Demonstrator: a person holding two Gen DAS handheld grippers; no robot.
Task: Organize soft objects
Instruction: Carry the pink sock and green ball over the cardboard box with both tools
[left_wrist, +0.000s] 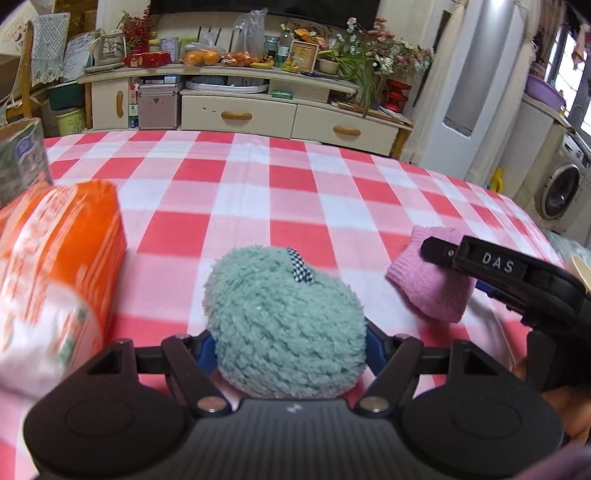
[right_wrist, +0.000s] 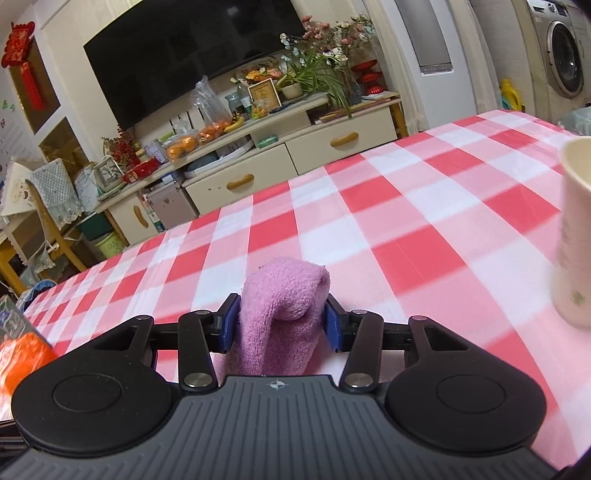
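Grippers both loaded: left gripper (left_wrist: 291, 343) clamps the teal plush ball (left_wrist: 284, 325), right gripper (right_wrist: 282, 321) pinches the pink knit sock (right_wrist: 284, 306), each over the checked tablecloth (left_wrist: 258, 184), evidently for sorting.

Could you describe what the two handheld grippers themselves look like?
Both are black plastic. The left gripper and right gripper each have a ribbed grey-black base with a small emblem, two round discs, silver pivot screws and blue pads. In the left view, the right one bears white letters "DAS".

black grippers (right_wrist: 280, 325), blue-padded jaws
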